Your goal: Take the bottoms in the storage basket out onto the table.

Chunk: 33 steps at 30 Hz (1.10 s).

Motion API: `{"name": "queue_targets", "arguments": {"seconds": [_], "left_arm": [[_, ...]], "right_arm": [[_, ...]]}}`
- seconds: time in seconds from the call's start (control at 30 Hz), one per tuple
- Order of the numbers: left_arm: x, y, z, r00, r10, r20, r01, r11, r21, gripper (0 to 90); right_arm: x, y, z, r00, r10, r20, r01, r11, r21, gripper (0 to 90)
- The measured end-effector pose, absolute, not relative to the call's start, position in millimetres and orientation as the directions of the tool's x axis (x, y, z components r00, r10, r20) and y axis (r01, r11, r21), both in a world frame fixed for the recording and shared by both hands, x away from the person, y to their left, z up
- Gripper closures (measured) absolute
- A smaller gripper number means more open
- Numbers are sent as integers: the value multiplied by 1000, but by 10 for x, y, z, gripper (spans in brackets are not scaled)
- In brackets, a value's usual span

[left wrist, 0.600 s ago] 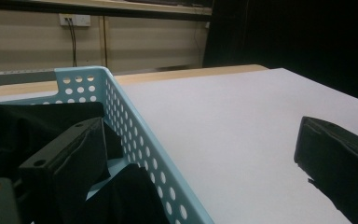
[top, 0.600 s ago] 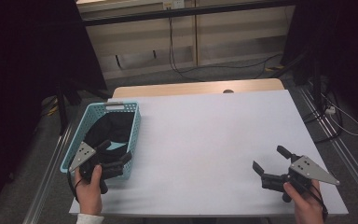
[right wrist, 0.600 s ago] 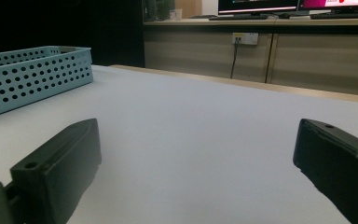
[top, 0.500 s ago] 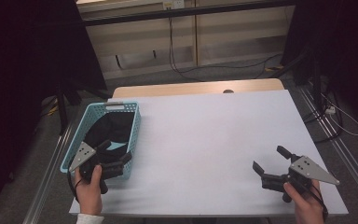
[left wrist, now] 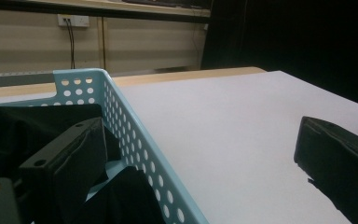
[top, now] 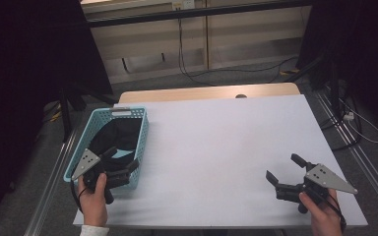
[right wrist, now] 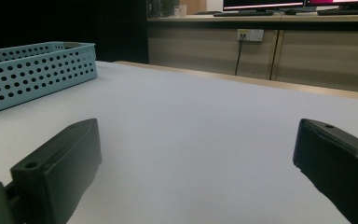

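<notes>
While the left gripper point(top: 123, 161) sits at the near end of the light-blue basket point(top: 142, 135), its jaws are spread wide and straddle the basket's right wall: in the left gripper view one jaw is inside the basket point(left wrist: 135, 140), just above the black cloth point(left wrist: 9, 130), and the other is outside, over the white table point(left wrist: 223, 121). Nothing is pinched between them. Whether the inner jaw touches the cloth cannot be told.

The black cloth point(top: 115, 137) lies bunched inside the basket and covers most of its floor. The basket stands at the left edge of the table point(top: 226, 132), long side running away from the person.

The right gripper point(top: 285, 169) is held low over the near right part of the table, well apart from the basket, jaws spread and empty. In the right gripper view the basket point(right wrist: 32, 70) appears far off at the left, across bare table surface point(right wrist: 191, 130).

The person's hands grip both handles from the near edge.
</notes>
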<state>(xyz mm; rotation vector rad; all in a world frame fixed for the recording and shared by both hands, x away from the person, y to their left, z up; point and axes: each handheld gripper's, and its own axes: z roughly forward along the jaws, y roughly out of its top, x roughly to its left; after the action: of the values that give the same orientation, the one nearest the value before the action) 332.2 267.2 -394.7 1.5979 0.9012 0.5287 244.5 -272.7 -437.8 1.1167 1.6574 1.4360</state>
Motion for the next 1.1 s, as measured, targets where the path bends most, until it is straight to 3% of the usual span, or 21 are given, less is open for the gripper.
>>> {"name": "queue_targets", "arguments": {"seconds": [0.57, 1.1], "left_arm": [[3381, 2633, -3797, 615, 772, -161, 256, -3, 967, 24], [3529, 2741, -3650, 613, 779, -129, 247, -34, 968, 23]], "right_arm": [[2438, -2704, -4386, -417, 908, 48, 188, 35, 982, 0], [2443, -2679, -4392, -429, 903, 39, 191, 48, 980, 0]]}}
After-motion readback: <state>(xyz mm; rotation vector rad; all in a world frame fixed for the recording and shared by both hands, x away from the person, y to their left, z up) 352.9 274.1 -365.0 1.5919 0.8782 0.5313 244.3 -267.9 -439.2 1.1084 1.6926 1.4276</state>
